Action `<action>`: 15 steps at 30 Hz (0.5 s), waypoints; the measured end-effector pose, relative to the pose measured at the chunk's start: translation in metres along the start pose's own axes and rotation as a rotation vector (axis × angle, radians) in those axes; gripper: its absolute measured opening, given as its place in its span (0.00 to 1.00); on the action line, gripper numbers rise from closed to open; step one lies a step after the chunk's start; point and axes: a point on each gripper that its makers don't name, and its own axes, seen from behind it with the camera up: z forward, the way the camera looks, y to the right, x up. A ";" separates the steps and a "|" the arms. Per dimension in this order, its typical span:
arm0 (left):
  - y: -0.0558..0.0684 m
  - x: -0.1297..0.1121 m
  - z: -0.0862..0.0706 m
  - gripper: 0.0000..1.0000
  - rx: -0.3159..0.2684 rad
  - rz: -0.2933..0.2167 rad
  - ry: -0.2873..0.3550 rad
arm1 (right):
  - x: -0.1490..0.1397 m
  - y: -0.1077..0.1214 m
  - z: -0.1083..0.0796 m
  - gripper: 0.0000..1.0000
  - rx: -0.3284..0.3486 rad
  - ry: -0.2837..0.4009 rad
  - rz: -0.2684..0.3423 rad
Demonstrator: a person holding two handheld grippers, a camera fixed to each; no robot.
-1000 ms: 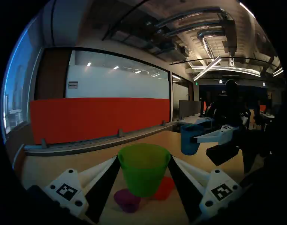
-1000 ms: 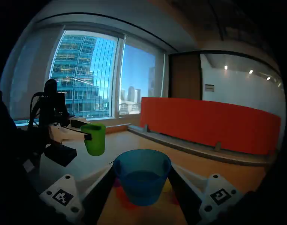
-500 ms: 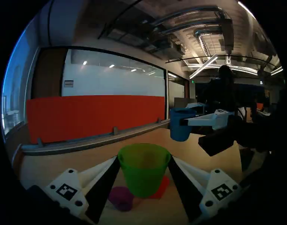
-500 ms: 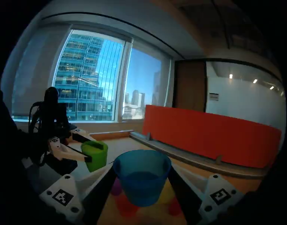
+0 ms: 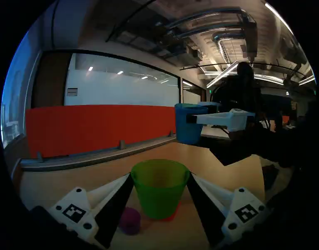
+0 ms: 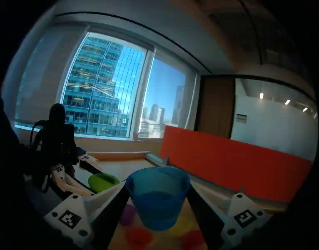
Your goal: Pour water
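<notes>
In the left gripper view my left gripper (image 5: 159, 189) is shut on an upright green cup (image 5: 160, 191) held above the wooden table (image 5: 97, 183). Farther off and higher, my right gripper (image 5: 193, 119) holds a blue cup (image 5: 188, 124) level. In the right gripper view my right gripper (image 6: 158, 200) is shut on that blue cup (image 6: 158, 198), which has water in it. Below and to its left the green cup (image 6: 102, 182) shows its open mouth between the left gripper's fingers (image 6: 70, 183).
Small cups lie on the table beneath: purple (image 5: 130, 220), (image 6: 128, 214), red (image 6: 138, 237), yellow (image 6: 181, 226). An orange partition (image 5: 97, 127) with a metal rail (image 5: 93, 156) runs along the table's far edge. Large windows (image 6: 105, 104) and a person's dark sleeve (image 5: 280, 146) are beyond.
The right gripper has risen with the blue cup and moved closer over the green cup. The green cup now sits lower in the right gripper view, its opening visible.
</notes>
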 end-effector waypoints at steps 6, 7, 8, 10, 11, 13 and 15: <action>0.006 -0.002 0.004 0.88 -0.014 -0.001 -0.006 | 0.007 0.000 0.006 0.91 0.004 -0.004 -0.066; 0.007 -0.001 0.005 0.89 -0.016 0.000 -0.006 | 0.008 -0.001 0.006 0.91 0.004 -0.005 -0.078; 0.008 -0.001 0.005 0.89 -0.018 0.001 -0.006 | 0.009 -0.001 0.007 0.91 0.005 -0.006 -0.091; 0.010 -0.001 0.007 0.88 -0.020 0.002 -0.004 | 0.011 -0.001 0.009 0.91 0.005 -0.008 -0.117; 0.010 0.000 0.008 0.88 -0.021 0.001 -0.003 | 0.012 -0.001 0.010 0.91 0.005 -0.009 -0.129; 0.012 0.000 0.009 0.88 -0.023 0.000 -0.001 | 0.014 -0.001 0.012 0.91 0.005 -0.012 -0.155; 0.013 0.000 0.011 0.88 -0.025 -0.001 -0.001 | 0.016 -0.001 0.013 0.91 0.006 -0.013 -0.181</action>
